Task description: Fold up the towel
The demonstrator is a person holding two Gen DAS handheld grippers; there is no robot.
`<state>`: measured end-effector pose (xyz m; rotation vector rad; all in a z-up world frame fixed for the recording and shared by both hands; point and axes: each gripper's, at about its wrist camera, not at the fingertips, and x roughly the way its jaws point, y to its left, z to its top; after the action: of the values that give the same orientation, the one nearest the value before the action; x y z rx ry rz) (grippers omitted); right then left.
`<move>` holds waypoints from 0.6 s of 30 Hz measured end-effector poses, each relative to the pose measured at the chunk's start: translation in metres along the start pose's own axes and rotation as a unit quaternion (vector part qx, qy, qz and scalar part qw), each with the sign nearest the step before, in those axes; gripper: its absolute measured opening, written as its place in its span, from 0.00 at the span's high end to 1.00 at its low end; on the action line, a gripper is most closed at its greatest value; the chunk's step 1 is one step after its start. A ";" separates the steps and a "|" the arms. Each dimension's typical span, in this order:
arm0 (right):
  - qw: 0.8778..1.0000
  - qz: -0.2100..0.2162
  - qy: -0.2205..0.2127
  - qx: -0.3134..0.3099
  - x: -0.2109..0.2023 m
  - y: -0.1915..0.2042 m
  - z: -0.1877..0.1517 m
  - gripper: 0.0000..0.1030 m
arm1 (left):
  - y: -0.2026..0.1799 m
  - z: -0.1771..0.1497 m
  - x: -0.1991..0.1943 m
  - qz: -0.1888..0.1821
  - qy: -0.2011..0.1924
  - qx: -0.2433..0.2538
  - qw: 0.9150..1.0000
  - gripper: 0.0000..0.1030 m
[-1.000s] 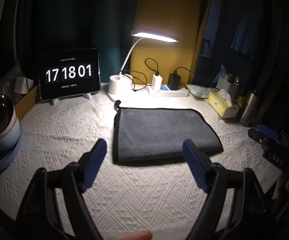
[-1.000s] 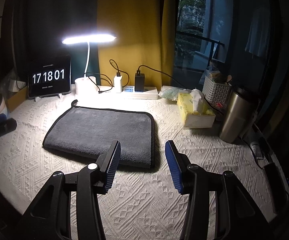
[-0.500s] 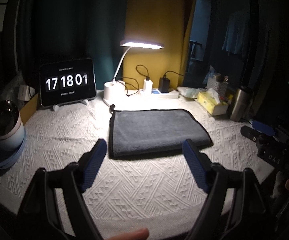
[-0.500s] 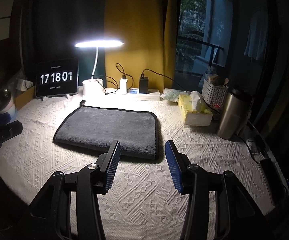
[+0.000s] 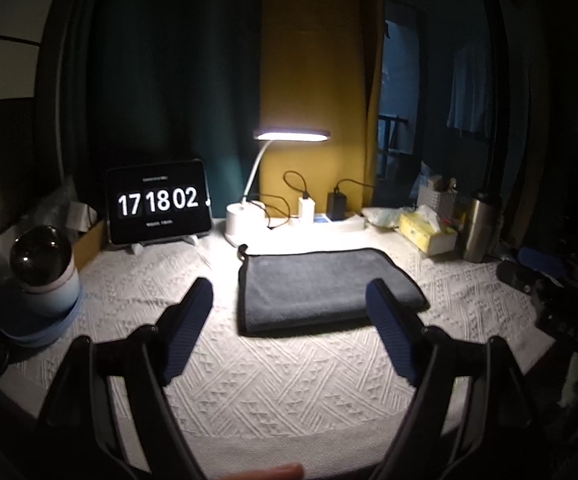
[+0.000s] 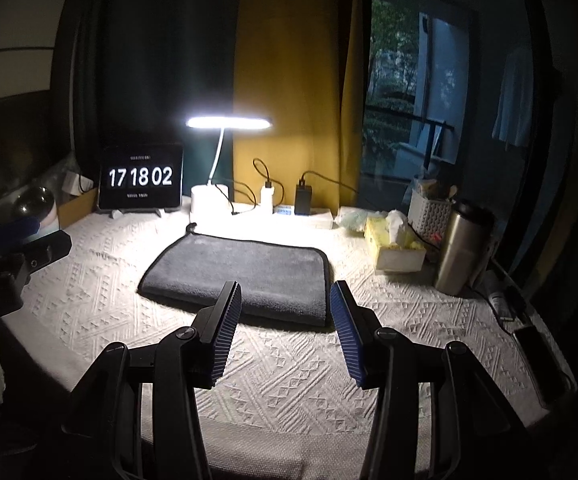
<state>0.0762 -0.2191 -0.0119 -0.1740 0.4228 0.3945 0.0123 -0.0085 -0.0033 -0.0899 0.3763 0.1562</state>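
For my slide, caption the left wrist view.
Open left gripper hovers before a folded grey towel on a lamp-lit white tablecloth.

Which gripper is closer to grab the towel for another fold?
Probably the right. In its own view the right hand-held gripper is open over the towel's near edge and corner. The left hand-held gripper, also open, straddles the towel's near left corner from farther back, so it seems less ready.
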 end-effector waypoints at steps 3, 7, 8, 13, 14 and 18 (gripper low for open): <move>1.000 -0.002 -0.009 0.003 -0.010 0.000 0.000 0.52 | 0.005 -0.001 -0.008 -0.002 -0.011 -0.008 1.000 0.17; 1.000 -0.005 -0.018 0.004 -0.020 0.001 -0.001 0.52 | 0.007 0.000 -0.016 0.000 -0.023 -0.009 1.000 0.16; 1.000 -0.006 -0.019 0.003 -0.022 0.002 -0.001 0.52 | 0.008 0.000 -0.017 0.001 -0.023 -0.009 1.000 0.16; 1.000 -0.010 -0.025 0.002 -0.026 0.002 -0.001 0.52 | 0.007 0.002 -0.020 0.001 -0.029 -0.010 1.000 0.16; 1.000 -0.011 -0.026 0.001 -0.027 0.002 0.000 0.52 | 0.007 0.002 -0.020 0.001 -0.029 -0.010 1.000 0.16; 1.000 -0.010 -0.026 0.001 -0.027 0.001 -0.001 0.52 | 0.007 0.002 -0.020 0.001 -0.027 -0.011 1.000 0.16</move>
<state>0.0525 -0.2271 -0.0007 -0.1661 0.3698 0.3779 -0.0067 -0.0045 0.0059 -0.1069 0.3210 0.1645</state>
